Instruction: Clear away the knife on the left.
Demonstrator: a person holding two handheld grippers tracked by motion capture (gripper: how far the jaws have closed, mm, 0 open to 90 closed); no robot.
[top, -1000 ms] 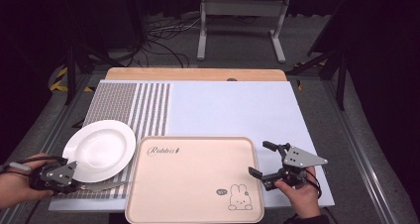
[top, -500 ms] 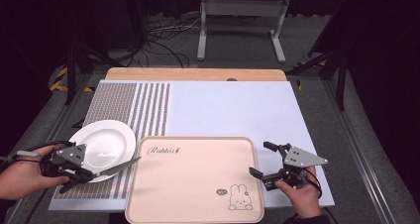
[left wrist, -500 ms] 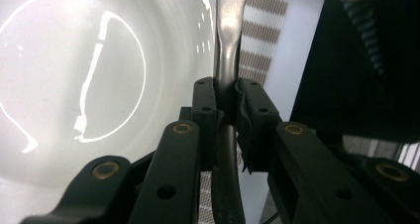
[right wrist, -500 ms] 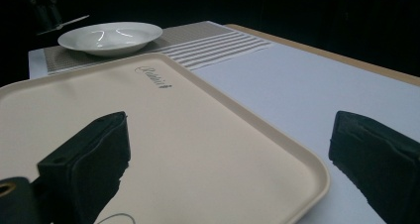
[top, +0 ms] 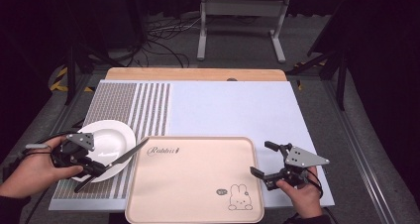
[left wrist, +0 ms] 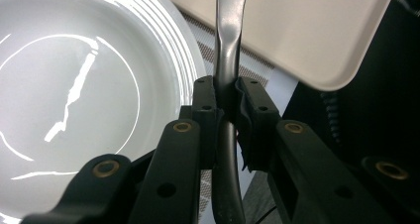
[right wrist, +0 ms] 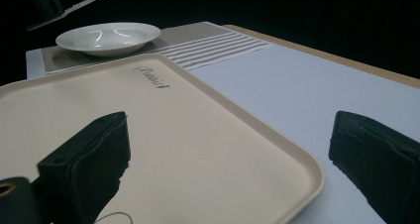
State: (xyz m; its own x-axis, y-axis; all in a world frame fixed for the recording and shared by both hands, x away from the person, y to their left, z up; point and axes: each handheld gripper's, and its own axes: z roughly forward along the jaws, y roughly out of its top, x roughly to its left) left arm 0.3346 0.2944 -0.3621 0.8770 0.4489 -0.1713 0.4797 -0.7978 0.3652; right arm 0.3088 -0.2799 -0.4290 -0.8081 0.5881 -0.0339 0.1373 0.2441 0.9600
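Nearest the person, a cream tray point(top: 195, 184) with a rabbit drawing and the script word "Rabbit" lies at the front edge of the table point(top: 233, 110). At its right rim the right hand-held gripper point(top: 267, 159) sits in the person's right hand point(top: 299, 196), its two black jaws spread wide apart with nothing between them; in the right gripper view one jaw stands over the tray and the other over the pale blue mat point(right wrist: 317, 90) beside it.

To the left of the tray, the left hand-held gripper point(top: 91, 167), carried in the person's left hand point(top: 29, 172), has its jaws closed tight on the dark handle of a table knife point(top: 116, 160). The knife is off the table, and its blade slants up toward the tray's near left corner; the left gripper view shows it running between the clamped jaws toward the tray's rim.

Under and just beyond that gripper, a white plate point(top: 111, 137) rests on a striped grey placemat point(top: 133, 105). The pale blue mat covers the rest of the table, whose wooden far edge shows past it. Farther off, cables point(top: 163, 40) lie on the dark floor near a white metal stand point(top: 240, 21).
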